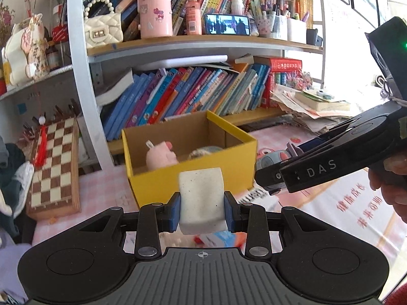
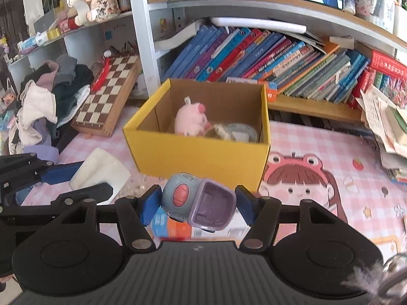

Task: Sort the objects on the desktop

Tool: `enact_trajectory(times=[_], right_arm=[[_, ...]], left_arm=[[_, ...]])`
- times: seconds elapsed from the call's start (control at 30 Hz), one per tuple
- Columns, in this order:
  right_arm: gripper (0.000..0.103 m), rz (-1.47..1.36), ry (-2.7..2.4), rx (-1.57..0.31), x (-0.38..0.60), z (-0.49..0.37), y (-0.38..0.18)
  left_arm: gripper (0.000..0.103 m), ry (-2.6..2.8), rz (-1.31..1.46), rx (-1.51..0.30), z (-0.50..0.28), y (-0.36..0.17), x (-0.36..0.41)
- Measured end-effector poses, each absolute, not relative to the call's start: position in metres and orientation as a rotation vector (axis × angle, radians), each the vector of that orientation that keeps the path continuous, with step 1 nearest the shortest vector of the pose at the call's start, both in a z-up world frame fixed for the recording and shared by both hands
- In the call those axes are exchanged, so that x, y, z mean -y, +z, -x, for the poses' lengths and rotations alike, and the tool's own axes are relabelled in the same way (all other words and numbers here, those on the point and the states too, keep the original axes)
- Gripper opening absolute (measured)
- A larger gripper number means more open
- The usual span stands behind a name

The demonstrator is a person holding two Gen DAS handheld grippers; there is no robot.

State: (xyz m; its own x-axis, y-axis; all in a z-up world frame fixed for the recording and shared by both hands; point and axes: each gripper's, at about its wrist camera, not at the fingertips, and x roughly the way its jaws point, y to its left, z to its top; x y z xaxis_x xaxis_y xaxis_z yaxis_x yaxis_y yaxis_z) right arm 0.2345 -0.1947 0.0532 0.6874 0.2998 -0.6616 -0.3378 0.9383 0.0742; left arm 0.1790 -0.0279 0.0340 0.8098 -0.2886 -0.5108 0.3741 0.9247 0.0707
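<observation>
leaning books [image 1: 193, 94], chessboard [image 1: 54, 167], phone [image 1: 227, 24], clothes heap [image 2: 51, 106]

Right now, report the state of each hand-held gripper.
Left hand-held gripper: closed on the white sponge block.
Right hand-held gripper: closed on the toy car.

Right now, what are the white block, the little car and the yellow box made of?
White block: probably foam or sponge; matte, speckled, and its sides seem pinched in by the left gripper.
Little car in the right gripper: likely plastic; smooth, slightly shiny grey, purple and red parts.
Yellow box: cardboard; yellow outside, plain brown inside with folded flaps.
</observation>
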Motion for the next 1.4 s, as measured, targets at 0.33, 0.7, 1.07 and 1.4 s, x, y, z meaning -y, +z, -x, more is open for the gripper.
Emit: enact_trajectory(times=[0.33, 0.7, 1.07, 1.4], right_arm=[[0.062, 0.11, 0.381, -0.695, 0.192, -0.296, 0.063], [0.062, 0.188, 0.386, -0.699, 0.18, -0.374, 0.05], [0.062, 0.206, 0.396, -0.764, 0.172, -0.418, 0.017], [0.067, 0.199, 0.386, -0.797, 0.173, -0.428, 0.002]], left_arm=[[0.033, -0.29, -0.18, -0.496, -0.241, 0.048, 0.032], [0.033, -0.204, -0.182, -0.517, -0.311, 0.04, 0.047], [0.033, -0.157, -0.191, -0.61, -0.35, 0.008, 0.05], [0.044, -0.145, -0.202, -0.657, -0.36, -0.004, 0.049]])
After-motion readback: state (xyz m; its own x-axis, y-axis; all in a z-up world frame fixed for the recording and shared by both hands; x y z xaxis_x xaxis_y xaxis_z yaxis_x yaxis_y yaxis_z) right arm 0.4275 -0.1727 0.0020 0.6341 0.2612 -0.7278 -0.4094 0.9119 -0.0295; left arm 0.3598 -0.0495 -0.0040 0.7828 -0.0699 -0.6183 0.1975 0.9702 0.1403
